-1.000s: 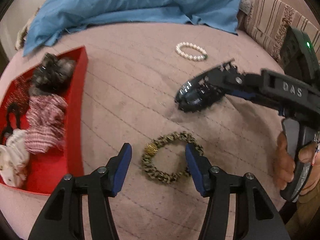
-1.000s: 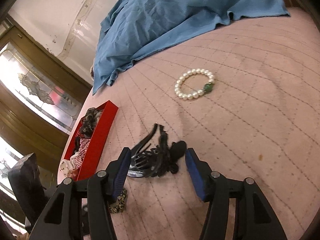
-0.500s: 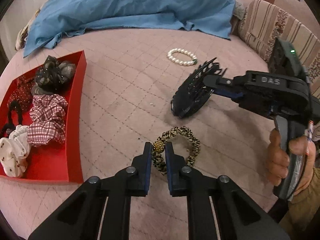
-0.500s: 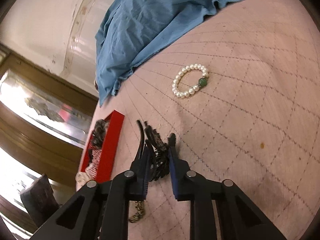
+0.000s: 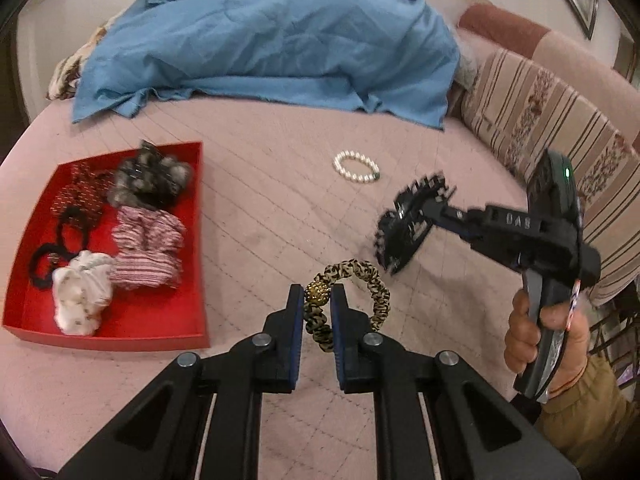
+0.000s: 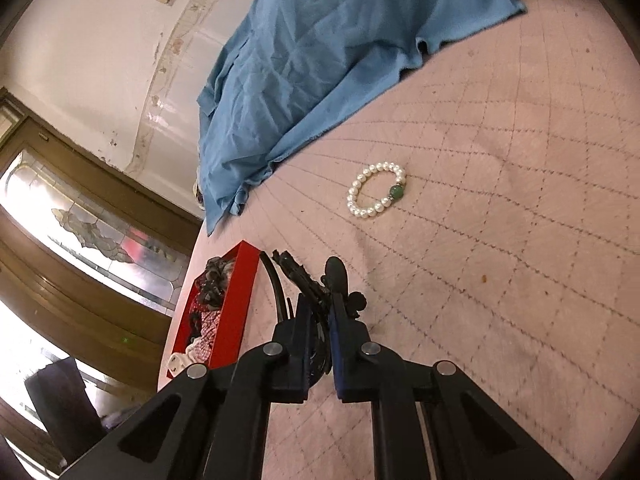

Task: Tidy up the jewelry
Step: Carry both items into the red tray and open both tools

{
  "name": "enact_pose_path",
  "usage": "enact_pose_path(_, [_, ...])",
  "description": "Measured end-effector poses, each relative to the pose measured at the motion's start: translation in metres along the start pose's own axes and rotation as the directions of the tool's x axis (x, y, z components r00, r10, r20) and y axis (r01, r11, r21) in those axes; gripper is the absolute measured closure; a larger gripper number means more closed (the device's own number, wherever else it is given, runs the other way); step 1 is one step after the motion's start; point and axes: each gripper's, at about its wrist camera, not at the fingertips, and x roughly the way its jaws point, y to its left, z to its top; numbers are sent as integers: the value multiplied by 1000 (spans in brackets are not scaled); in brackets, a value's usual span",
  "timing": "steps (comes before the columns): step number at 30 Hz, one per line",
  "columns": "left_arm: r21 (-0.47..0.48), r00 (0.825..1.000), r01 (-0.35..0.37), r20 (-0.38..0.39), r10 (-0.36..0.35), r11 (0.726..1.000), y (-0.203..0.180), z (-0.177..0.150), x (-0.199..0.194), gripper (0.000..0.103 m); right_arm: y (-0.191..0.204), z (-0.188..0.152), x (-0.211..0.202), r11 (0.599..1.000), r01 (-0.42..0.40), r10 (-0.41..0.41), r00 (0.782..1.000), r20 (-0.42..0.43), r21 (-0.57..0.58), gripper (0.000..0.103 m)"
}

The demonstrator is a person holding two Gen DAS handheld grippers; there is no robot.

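Observation:
A leopard-print scrunchie (image 5: pixel 376 292) with a gold bead hangs just above the pink quilt, my left gripper (image 5: pixel 317 300) shut on its bead side. My right gripper (image 6: pixel 320 312) is shut on a black hair claw clip (image 6: pixel 296 272). In the left wrist view that clip (image 5: pixel 404 232) is held clear of the quilt, to the right of the scrunchie. A pearl bracelet (image 5: pixel 356 166) with one green bead lies loose further back, also seen from the right wrist as the bracelet (image 6: pixel 376 194). The red tray (image 5: pixel 196 240) at the left holds several scrunchies and hair ties.
A crumpled blue cloth (image 5: pixel 260 40) covers the back of the quilt. A striped cushion (image 5: pixel 540 120) borders the right side. A person's hand (image 5: pixel 532 332) grips the right tool's handle. In the right wrist view the red tray (image 6: pixel 236 300) is left of the clip.
Both grippers went from open to shut, the left on the leopard scrunchie, the right on the claw clip. Both then rose off the quilt with their items, and the right one rolled.

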Motion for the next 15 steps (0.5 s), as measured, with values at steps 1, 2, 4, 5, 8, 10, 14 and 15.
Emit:
enact_pose_path(1, [-6,1000,-5,12,5,1000,4,1,-6,90,4,-2,-2,1000,1,-1,1000,-4,-10,94])
enact_pose_path(2, [-10,1000,-10,23,11,1000,6,2,-10,90,6,-3,-2,1000,4,-4,1000,-6,-15,94])
enact_pose_path(4, [-28,998,-29,51,30,999,19,3,-22,90,12,-6,-3,1000,11,-12,1000,-13,-24,94])
enact_pose_path(5, [-36,998,-36,59,38,999,24,5,-26,90,14,-8,-4,1000,13,-13,1000,-17,-26,94])
enact_pose_path(8, [-101,994,-54,85,62,993,54,9,-41,90,23,-12,-6,999,20,-21,999,-26,-39,94])
enact_pose_path(10, [-143,993,-54,100,69,988,72,11,-49,90,31,-14,-6,998,29,-31,999,-33,-57,94])
enact_pose_path(14, [-228,985,-64,139,98,972,115,16,-67,90,51,-17,-3,995,37,-41,998,-44,-92,94])
enact_pose_path(15, [-247,984,-64,145,102,967,124,18,-69,90,57,-17,-2,994,37,-42,998,-47,-102,94])
